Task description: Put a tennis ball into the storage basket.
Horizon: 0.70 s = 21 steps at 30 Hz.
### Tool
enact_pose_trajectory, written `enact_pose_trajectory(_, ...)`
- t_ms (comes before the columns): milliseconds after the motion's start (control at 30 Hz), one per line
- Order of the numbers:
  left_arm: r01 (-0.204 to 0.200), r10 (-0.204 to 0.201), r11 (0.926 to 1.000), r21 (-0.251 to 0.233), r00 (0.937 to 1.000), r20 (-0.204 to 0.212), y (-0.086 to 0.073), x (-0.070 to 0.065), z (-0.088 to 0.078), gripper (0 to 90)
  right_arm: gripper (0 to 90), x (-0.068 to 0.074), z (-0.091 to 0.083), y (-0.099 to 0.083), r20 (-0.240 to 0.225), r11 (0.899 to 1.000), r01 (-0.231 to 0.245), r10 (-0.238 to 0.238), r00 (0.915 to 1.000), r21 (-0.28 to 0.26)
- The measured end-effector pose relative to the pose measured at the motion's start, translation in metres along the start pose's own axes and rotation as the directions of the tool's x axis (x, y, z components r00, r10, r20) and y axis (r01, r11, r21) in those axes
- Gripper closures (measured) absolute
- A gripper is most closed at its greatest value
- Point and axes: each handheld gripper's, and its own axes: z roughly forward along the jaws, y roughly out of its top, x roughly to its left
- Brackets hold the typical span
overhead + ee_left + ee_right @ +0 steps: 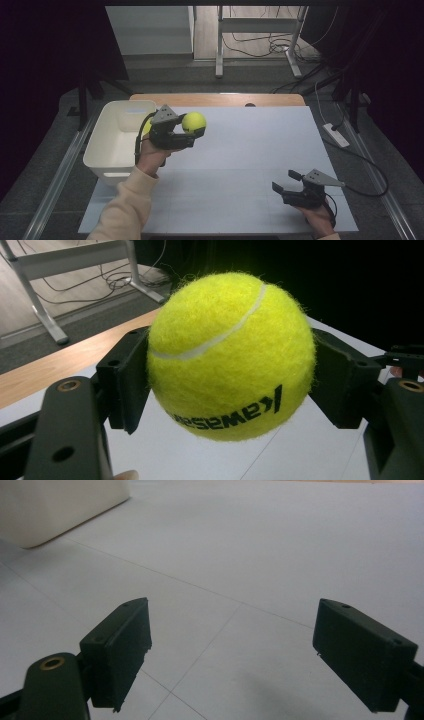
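Note:
A yellow tennis ball (194, 121) with black lettering is held above the white table, just right of the white bin (111, 145). My left gripper (192, 131) is shut on it; in the left gripper view both black jaws press the sides of the ball (230, 355). Another yellow shape peeks out behind that hand at the bin's edge. My right gripper (285, 182) rests low near the table's front right, open, jaws pointing left. The right gripper view has its two jaws wide apart with bare table between them (232, 650).
The white bin (55, 510) stands at the table's left edge. A wooden strip (220, 99) runs along the far side of the table. A white power strip (336, 135) and cables lie on the floor to the right; metal desk legs stand beyond.

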Motion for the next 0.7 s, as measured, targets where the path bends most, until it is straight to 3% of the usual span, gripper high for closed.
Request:
enact_pose_trajectory(133, -0.01, 0.01, 1.0, 0.002, 0.9994, -0.033, 0.0, 0.002, -0.004, 26.4, 15.6, 0.0, 0.0, 0.0, -0.001, 1.0, 0.0, 0.0, 1.0, 0.001)
enact_pose_trajectory(700, 0.028, -0.029, 0.9995, -0.012, 0.9966, -0.078, -0.004, 0.018, -0.014, 26.4, 15.6, -0.001, 0.0, -0.001, 0.0, 1.0, 0.0, 0.0, 1.0, 0.006)
